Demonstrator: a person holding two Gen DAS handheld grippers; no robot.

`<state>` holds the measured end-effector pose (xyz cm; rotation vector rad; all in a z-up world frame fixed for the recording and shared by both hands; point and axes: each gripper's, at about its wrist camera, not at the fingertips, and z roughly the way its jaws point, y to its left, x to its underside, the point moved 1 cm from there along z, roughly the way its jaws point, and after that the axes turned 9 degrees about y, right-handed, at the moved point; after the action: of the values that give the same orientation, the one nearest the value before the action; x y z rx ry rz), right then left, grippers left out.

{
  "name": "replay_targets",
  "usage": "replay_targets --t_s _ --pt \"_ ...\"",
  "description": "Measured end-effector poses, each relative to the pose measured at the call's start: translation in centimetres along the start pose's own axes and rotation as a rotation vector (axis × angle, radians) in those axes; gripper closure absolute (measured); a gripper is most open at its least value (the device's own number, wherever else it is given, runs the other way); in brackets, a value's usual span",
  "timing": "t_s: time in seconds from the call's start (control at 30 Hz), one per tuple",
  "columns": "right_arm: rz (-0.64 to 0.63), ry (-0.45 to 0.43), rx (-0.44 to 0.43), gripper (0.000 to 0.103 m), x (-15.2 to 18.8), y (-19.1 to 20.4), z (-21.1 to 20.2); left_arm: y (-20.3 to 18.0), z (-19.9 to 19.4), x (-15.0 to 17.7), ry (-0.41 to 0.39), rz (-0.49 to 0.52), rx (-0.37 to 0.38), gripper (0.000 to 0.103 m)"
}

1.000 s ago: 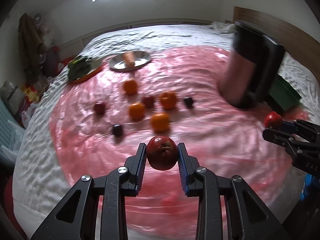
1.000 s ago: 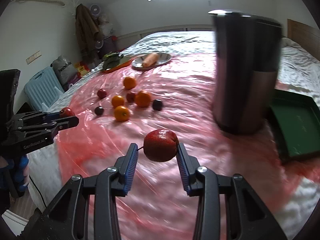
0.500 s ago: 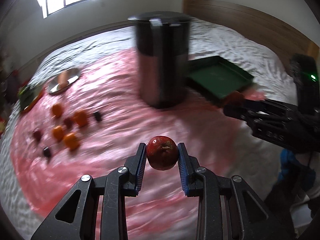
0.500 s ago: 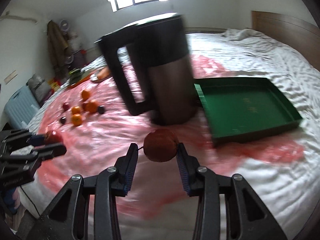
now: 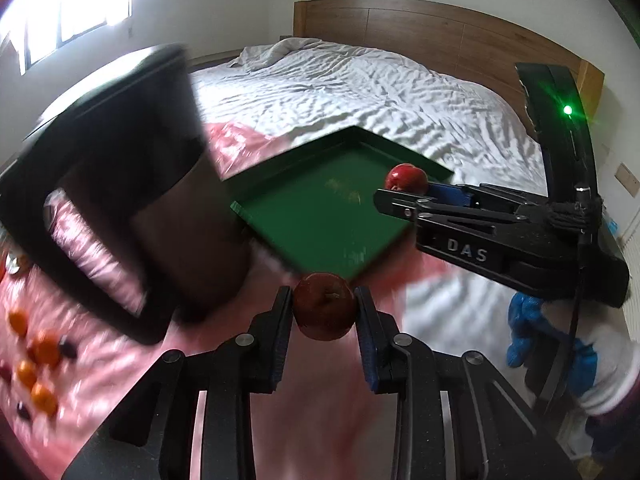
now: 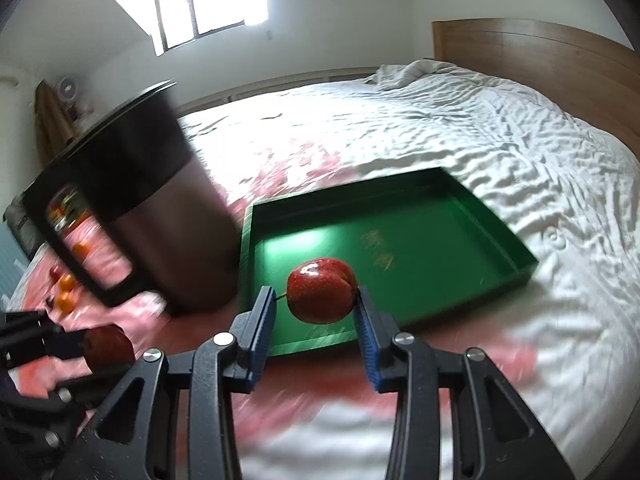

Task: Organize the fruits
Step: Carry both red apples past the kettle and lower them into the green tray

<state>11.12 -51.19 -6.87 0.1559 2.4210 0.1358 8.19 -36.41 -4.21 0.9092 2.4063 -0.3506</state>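
My left gripper (image 5: 324, 312) is shut on a dark red apple (image 5: 324, 306), held above the pink sheet just short of the near corner of the green tray (image 5: 320, 216). My right gripper (image 6: 316, 312) is shut on a second red apple (image 6: 322, 290), held over the near edge of the green tray (image 6: 400, 236). In the left wrist view the right gripper (image 5: 396, 192) reaches in from the right with its apple (image 5: 406, 178) over the tray. The left gripper's apple (image 6: 108, 348) shows at the lower left of the right wrist view. The tray's floor is bare.
A tall dark kettle (image 5: 132, 208) with a handle stands on the pink sheet just left of the tray, also in the right wrist view (image 6: 136, 216). Several oranges and dark plums (image 5: 36, 364) lie far left. White bedding (image 6: 440, 128) and a wooden headboard (image 5: 420, 24) lie beyond.
Both grippers have swung right from the fruit pile toward the green tray, each still holding its apple. The right gripper's apple has come over the tray.
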Motion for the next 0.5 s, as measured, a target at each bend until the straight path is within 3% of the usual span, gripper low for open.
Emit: replay_targets --t_s 0.27,0.5 --pt "0.074 -0.018 0.051 0.034 -5.6 -4.8 7.1 0.6 9.2 -8.1 0.001 -0.063 -0.015 0.076" --pt "0.133 0.046 0.074 0.034 -8.1 -7.1 12.2 1.4 14.1 -11.1 0.033 -0.103 -0.064 0.076"
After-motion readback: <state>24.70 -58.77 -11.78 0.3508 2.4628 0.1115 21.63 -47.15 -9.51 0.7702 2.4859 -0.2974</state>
